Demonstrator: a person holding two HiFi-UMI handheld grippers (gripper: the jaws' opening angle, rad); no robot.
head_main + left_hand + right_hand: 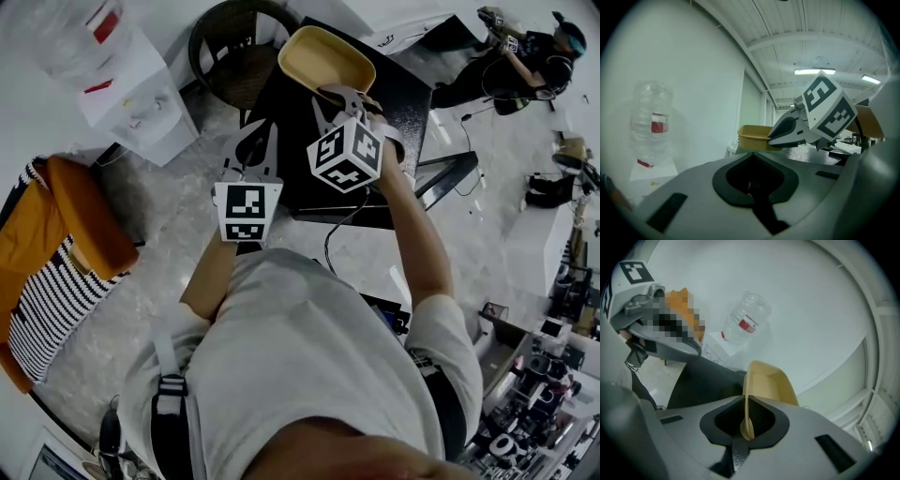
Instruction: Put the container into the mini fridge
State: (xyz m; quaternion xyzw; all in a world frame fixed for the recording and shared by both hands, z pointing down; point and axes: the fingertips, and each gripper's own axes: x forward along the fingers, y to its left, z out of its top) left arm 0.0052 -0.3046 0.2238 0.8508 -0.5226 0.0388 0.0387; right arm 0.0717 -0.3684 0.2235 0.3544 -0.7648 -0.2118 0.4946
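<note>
Pickup step: the right gripper (746,399) pinches the rim of the yellow container (323,56) at twelve o'clock, over the black fridge (398,108). The left gripper (752,152), pressed together and empty, likely must open the fridge next.

SURFACE: pale speckled floor (178,202) | STANDING ON IT: black mini fridge (403,103), glossy top, centre; white water dispenser (141,108) with clear bottle (80,33), upper left; dark round chair (234,52) just beside the fridge; orange-and-striped seat (56,262), left edge | LOOSE: dark cable (330,246) by the fridge.
</note>
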